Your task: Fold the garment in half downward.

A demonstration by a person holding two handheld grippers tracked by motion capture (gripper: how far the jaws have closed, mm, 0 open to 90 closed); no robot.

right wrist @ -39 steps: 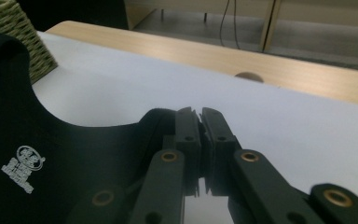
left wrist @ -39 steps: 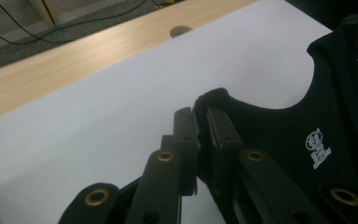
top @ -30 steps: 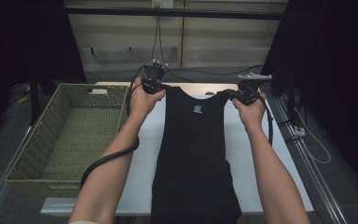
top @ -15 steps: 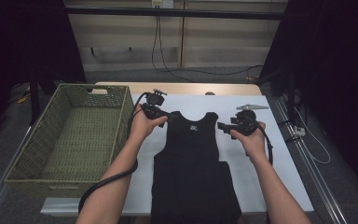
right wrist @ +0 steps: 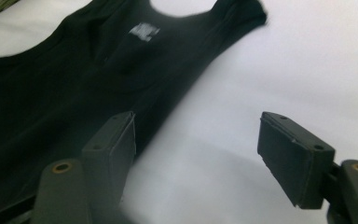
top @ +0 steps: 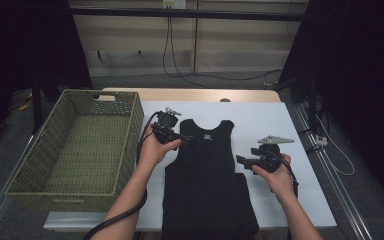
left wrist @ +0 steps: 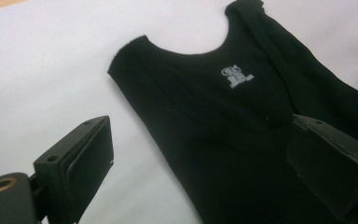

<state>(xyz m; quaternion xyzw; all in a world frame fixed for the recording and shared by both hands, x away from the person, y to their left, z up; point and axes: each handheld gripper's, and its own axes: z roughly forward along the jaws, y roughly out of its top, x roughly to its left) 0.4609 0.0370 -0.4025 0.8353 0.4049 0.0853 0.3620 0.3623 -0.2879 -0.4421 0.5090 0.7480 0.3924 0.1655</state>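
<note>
Tank top (top: pixel 207 180) flat lengthwise, neck at far end; both grippers' fingers open, empty.

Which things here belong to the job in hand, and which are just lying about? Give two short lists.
In the job:
- black top, flat on the white table
- left gripper, open at its shoulder
- right gripper, open beside its edge
- basket, likely where it ends up

Lying about:
- cables behind the table

Both claws off the tank top (top: pixel 207 170)
</note>
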